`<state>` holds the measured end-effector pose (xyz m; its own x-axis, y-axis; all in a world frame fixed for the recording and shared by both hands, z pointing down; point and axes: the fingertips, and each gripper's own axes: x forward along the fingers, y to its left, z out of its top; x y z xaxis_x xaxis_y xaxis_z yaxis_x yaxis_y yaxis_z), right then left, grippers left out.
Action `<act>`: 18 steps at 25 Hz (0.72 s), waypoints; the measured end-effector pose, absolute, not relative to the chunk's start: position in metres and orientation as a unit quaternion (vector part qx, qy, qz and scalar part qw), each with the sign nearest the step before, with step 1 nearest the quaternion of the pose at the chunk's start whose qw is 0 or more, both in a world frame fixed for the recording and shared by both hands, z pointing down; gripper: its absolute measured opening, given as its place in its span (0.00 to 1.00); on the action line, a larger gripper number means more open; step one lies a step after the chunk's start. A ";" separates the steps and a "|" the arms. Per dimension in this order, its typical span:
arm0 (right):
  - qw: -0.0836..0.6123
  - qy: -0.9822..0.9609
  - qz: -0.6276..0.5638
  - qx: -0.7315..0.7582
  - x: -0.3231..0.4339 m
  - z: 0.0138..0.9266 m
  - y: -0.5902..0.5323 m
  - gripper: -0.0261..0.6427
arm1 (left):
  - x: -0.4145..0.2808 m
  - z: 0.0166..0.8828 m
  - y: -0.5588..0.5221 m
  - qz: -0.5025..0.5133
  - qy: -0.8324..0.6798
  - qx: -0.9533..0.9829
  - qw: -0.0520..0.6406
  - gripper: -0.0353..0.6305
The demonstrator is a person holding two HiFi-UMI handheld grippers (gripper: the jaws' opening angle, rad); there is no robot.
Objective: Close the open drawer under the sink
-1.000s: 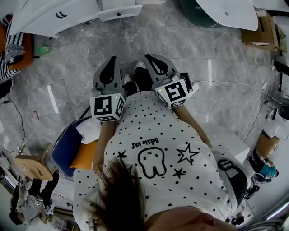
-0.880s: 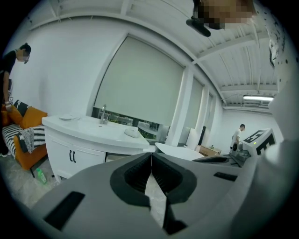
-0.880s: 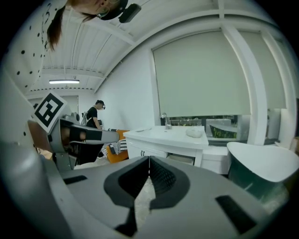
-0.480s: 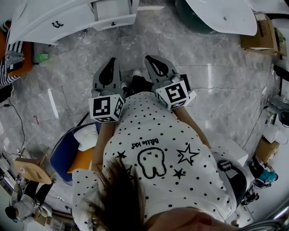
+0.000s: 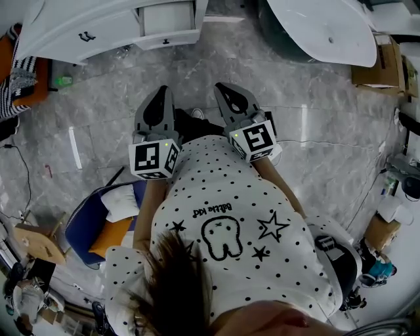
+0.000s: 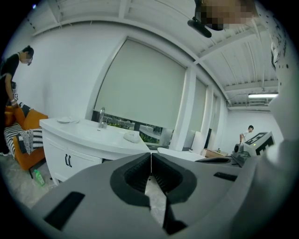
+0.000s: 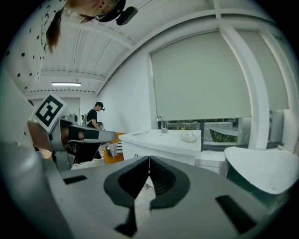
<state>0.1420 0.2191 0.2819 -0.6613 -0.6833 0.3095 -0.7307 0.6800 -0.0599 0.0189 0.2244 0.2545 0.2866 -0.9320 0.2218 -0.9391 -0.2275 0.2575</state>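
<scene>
We hold the left gripper (image 5: 161, 92) and the right gripper (image 5: 221, 87) side by side above the grey marble floor (image 5: 315, 131), each with its jaws pressed together on nothing. The open drawer (image 5: 168, 26) juts from the white sink cabinet (image 5: 79, 33) well ahead of the left gripper's tips and ahead-left of the right gripper. Neither gripper touches it.

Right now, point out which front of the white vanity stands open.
The drawer at the right end of the vanity in the head view: it juts out, its inside showing. The front with two black handles, left of it, sits flush.
</scene>
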 end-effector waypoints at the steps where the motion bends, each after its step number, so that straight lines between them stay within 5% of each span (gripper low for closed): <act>1: 0.131 -0.906 0.091 0.392 0.143 0.282 0.217 0.06 | 0.018 0.255 0.222 0.011 -0.598 0.782 0.172 0.07; 18: 0.147 -0.891 0.090 0.420 0.107 0.279 0.142 0.06 | -0.023 0.256 0.137 0.008 -0.576 0.794 0.192 0.07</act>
